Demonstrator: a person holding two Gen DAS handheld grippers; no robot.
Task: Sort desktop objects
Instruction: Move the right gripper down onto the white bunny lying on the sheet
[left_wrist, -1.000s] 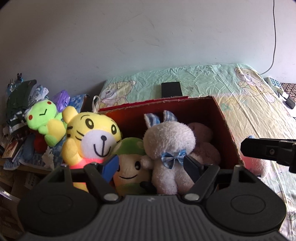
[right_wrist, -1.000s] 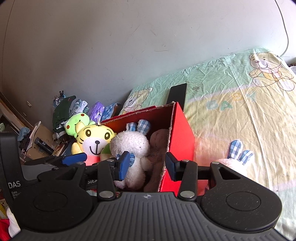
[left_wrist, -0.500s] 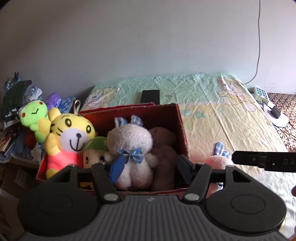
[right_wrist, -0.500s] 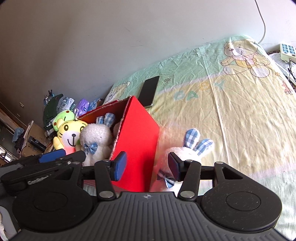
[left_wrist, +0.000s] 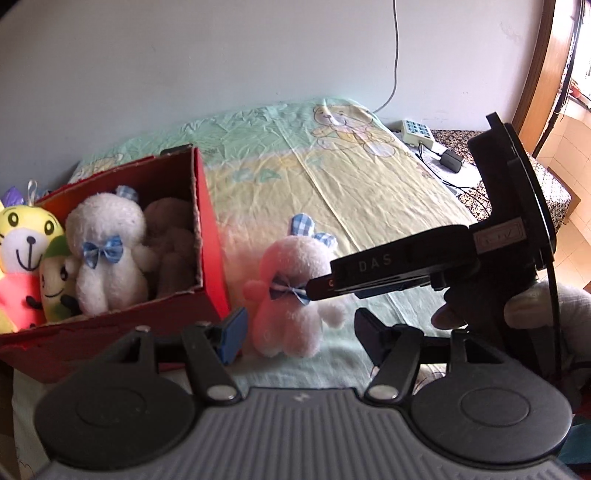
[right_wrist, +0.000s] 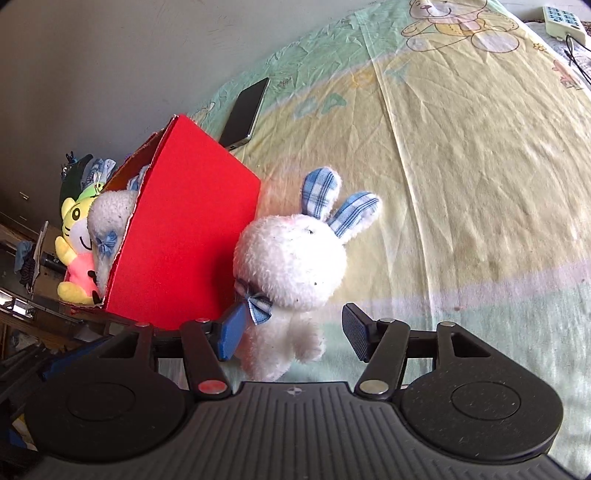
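From the left wrist camera, the left gripper (left_wrist: 297, 334) is spread wide and holds nothing. A white rabbit toy (left_wrist: 291, 295) stands upright on the bed (left_wrist: 369, 206), straight ahead of it and just beside the right wall of a red box (left_wrist: 207, 236). The right gripper (left_wrist: 319, 286) comes in from the right, its tip at the rabbit's blue bow; this view does not settle whether it is touching.

The box already holds another white rabbit (left_wrist: 107, 251) with a brown plush (left_wrist: 170, 240) beside it, and a yellow tiger toy (left_wrist: 22, 251) and a green-capped toy (left_wrist: 55, 273) at the left.

From the right wrist camera, the right gripper (right_wrist: 291, 334) is wide open with the rabbit's (right_wrist: 291, 266) body between its fingers, the blue pad (right_wrist: 232, 328) close against the bow and the black pad clear of it. Nothing is clamped yet. The rabbit's long axis runs up from the gripper, ears away. The right one is plainly nearer, so closing on the body looks like the next move. The box (right_wrist: 184, 240) stands immediately left; a phone (right_wrist: 245, 110) lies behind it.
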